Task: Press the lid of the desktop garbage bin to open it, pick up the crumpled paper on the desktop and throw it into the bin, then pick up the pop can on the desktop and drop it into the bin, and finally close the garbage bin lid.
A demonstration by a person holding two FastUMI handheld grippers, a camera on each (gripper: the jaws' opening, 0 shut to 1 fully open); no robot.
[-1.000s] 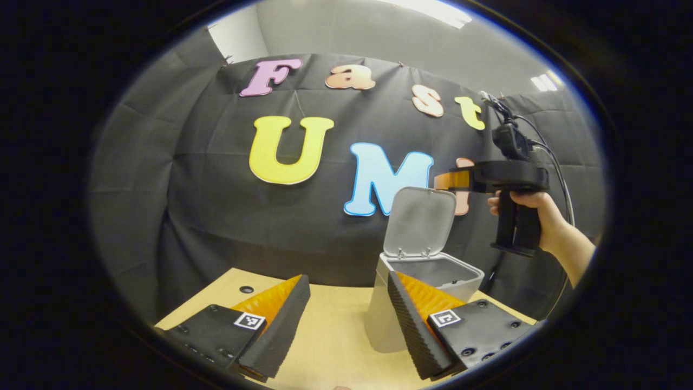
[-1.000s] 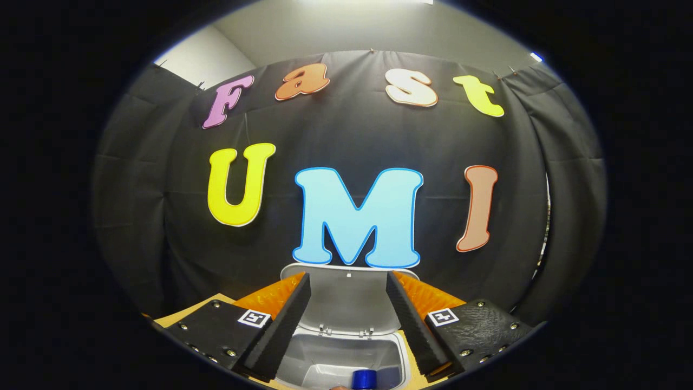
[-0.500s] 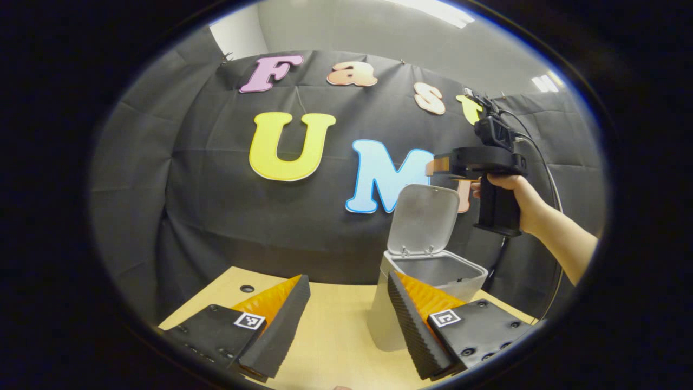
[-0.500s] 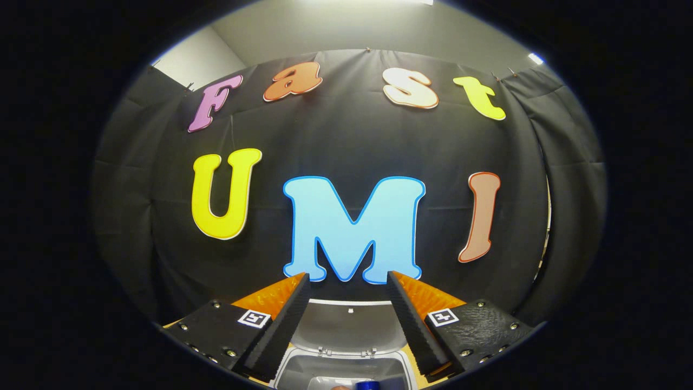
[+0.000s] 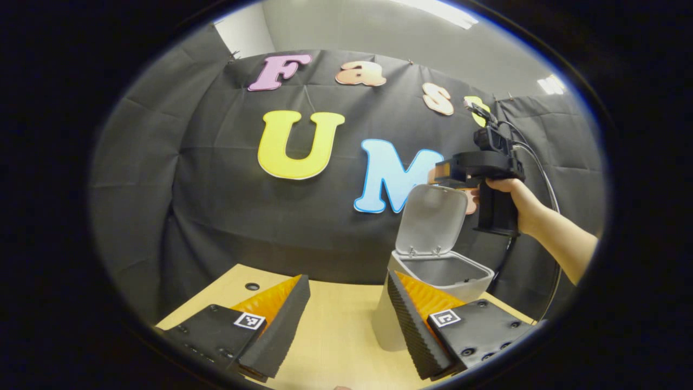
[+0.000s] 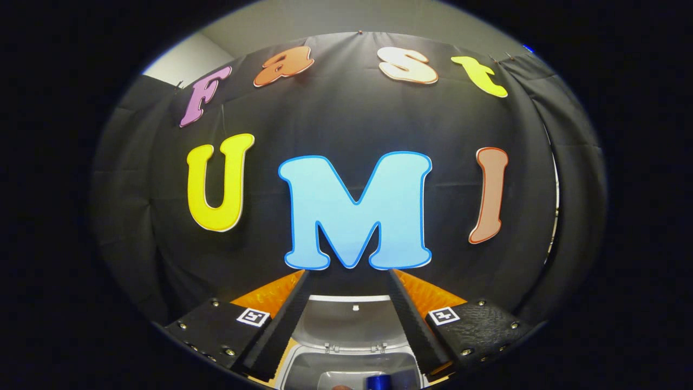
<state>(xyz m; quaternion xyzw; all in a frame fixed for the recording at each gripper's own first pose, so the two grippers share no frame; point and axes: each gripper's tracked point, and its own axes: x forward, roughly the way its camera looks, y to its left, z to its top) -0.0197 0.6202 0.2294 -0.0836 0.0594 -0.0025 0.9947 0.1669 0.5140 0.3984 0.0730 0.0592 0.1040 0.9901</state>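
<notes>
The grey desktop bin stands on the wooden table with its lid swung upright. My left gripper hovers low over the table, open and empty, its right finger in front of the bin. A hand holds my right gripper just above the lid's top edge. In the right gripper view, that gripper is open and empty, with the raised lid between and below its fingers. A blue can lies inside the bin.
A small round hole sits in the tabletop at the back left. The black cloth wall hangs close behind the bin. A cable runs back from the right gripper, and the person's forearm reaches in from the right.
The right gripper has moved forward and slightly down to just over the lid's top edge. The left gripper has barely shifted and stays open. The lid is still up.
</notes>
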